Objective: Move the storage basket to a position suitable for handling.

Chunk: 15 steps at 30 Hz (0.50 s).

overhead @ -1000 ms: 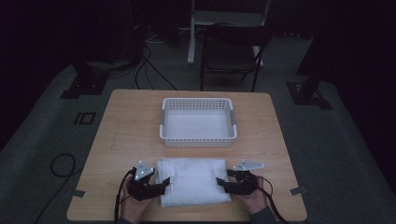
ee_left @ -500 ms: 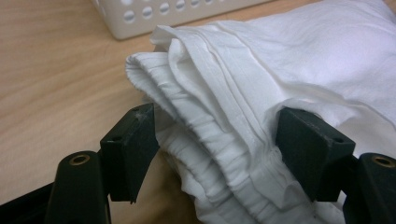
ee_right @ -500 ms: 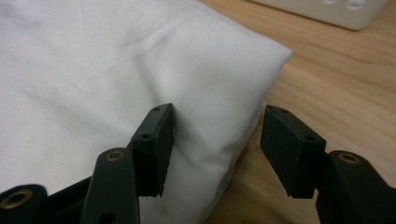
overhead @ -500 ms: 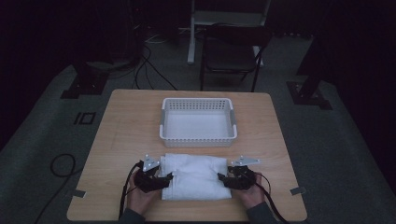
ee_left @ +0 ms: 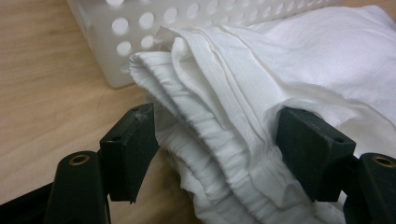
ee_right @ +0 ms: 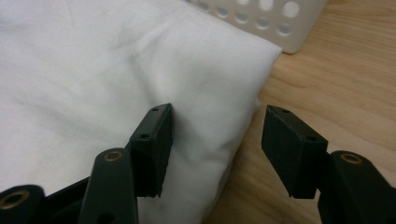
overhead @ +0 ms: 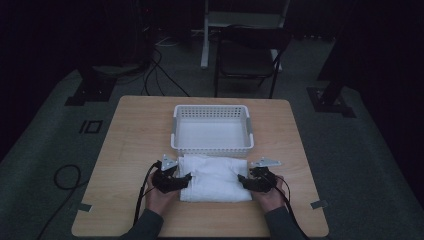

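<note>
Folded white towel (overhead: 215, 178) lies flat on table (overhead: 125, 150), long axis left-right, far edge just beside basket (overhead: 211, 131). Left gripper (overhead: 182, 178) jaws spread wide around its layered left edge; right gripper (overhead: 243, 179) jaws spread over right edge, 1 on cloth.

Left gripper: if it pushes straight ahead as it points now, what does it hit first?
The folded white cloth: its layered edge already sits between the open fingers of the left gripper. The white basket lies beyond, probably next.
</note>
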Each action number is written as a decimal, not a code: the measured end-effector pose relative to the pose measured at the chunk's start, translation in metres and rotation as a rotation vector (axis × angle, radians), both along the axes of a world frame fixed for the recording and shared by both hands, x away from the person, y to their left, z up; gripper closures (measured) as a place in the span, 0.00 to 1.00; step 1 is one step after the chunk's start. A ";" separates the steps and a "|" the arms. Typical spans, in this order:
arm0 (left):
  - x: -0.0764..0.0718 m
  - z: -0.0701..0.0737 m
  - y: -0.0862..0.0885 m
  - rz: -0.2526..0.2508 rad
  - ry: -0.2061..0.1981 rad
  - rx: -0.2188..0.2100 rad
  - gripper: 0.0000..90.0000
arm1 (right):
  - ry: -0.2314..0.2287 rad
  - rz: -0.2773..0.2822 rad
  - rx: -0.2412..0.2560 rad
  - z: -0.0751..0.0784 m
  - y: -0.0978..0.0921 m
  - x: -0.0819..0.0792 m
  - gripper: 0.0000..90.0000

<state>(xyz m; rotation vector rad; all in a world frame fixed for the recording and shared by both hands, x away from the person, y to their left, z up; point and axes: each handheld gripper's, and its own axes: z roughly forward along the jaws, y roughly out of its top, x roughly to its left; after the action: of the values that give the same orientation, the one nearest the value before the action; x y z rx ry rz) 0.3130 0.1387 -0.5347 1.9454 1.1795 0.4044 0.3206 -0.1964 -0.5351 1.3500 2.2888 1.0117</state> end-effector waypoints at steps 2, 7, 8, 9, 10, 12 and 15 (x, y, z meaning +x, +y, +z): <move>0.003 0.000 0.001 -0.010 0.001 -0.006 0.31 | -0.001 -0.008 -0.009 0.001 0.001 0.002 0.47; 0.005 -0.001 0.001 -0.011 -0.012 -0.013 0.31 | 0.002 -0.020 -0.011 0.001 0.001 0.008 0.46; 0.005 -0.001 0.001 -0.011 -0.012 -0.013 0.31 | 0.002 -0.020 -0.011 0.001 0.001 0.008 0.46; 0.006 -0.001 0.001 -0.009 -0.004 -0.022 0.31 | -0.001 -0.026 -0.008 0.001 0.001 0.007 0.47; 0.007 -0.001 0.002 -0.008 0.008 -0.030 0.31 | -0.003 -0.026 -0.008 0.001 0.001 0.007 0.47; 0.009 0.002 0.005 0.002 0.055 -0.070 0.32 | -0.002 -0.031 -0.003 0.000 0.001 0.006 0.46; 0.008 0.019 0.009 0.037 0.020 -0.120 0.33 | -0.002 -0.037 0.005 -0.001 0.000 0.006 0.45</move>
<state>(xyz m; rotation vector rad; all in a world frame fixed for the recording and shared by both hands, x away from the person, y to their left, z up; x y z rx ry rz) 0.3212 0.1481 -0.5159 1.8310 1.2262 0.3268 0.3264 -0.1969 -0.5359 1.3877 2.2523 1.0078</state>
